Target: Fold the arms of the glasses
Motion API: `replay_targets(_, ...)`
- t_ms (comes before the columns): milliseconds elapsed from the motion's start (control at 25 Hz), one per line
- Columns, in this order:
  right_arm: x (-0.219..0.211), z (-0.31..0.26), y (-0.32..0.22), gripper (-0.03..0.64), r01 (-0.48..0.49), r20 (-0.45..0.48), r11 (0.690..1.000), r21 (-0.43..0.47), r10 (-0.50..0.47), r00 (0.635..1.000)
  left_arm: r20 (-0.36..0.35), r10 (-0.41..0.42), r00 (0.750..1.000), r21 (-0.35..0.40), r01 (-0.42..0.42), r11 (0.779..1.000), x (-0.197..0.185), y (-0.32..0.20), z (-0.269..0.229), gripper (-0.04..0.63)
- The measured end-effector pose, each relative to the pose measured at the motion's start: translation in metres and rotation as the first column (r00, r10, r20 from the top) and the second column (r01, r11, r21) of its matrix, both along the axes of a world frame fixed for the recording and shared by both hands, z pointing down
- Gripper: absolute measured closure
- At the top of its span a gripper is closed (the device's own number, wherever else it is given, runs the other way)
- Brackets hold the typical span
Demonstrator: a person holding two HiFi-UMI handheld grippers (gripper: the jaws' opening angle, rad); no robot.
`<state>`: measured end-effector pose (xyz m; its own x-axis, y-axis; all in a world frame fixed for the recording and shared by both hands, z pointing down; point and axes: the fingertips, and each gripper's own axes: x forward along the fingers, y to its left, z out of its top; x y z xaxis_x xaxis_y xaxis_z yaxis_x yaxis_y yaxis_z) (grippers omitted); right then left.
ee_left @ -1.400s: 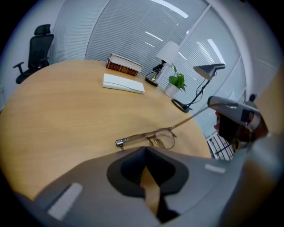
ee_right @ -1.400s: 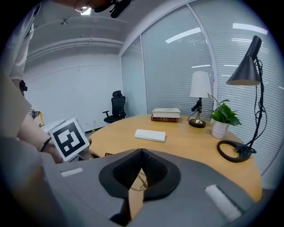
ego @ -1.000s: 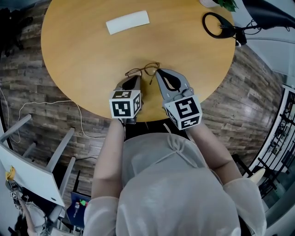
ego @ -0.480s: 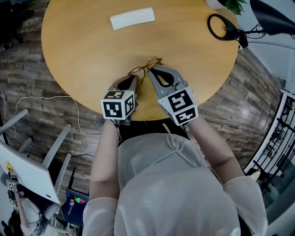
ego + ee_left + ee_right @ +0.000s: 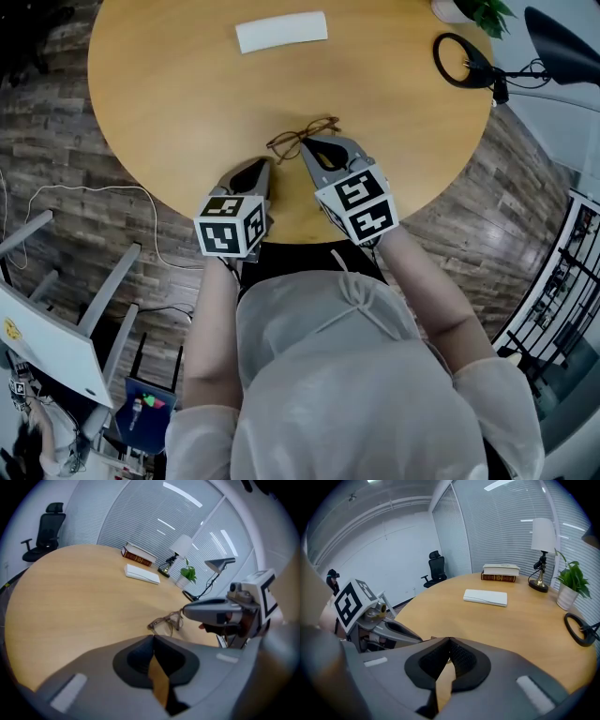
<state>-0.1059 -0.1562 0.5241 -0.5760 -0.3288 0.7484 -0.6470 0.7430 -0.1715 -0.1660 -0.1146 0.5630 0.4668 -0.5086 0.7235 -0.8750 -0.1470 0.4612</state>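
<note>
Left gripper (image 5: 260,171): jaws clenched, empty; glasses (image 5: 302,138) at its 1 o'clock, apart.
Right gripper (image 5: 307,144): jaws clenched, empty, tips just beside glasses.
Surface: round wooden table (image 5: 169,94); white case (image 5: 281,31) at 12 o'clock.
Room: window blinds (image 5: 506,522).

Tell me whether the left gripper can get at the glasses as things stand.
Probably yes: only bare table lies between the left gripper and the glasses just ahead; the right gripper crowds one side.
</note>
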Motion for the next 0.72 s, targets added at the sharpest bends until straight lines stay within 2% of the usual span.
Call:
replay_targets(200, -0.009, 0.011, 0.0, 0.617, 0.014, -0.016, 1.0, -0.026, -0.015, 1.0, -0.019, -0.055, 0.998, 0.059, 0.056, 0.997, -0.013, -0.003, -0.021, 0.589)
replay_targets(400, -0.011, 0.022, -0.002, 0.617, 0.006, -0.02, 0.998, -0.058, -0.008, 1.0, -0.023, -0.045, 0.999, 0.08, 0.047, 0.996, -0.007, -0.011, -0.027, 0.589)
replay_targets(720, -0.008, 0.034, -0.007, 0.617, -0.042, -0.005, 0.992, -0.115, 0.042, 0.999, -0.028, -0.021, 0.999, 0.07, 0.023, 0.997, 0.0, -0.017, -0.021, 0.589)
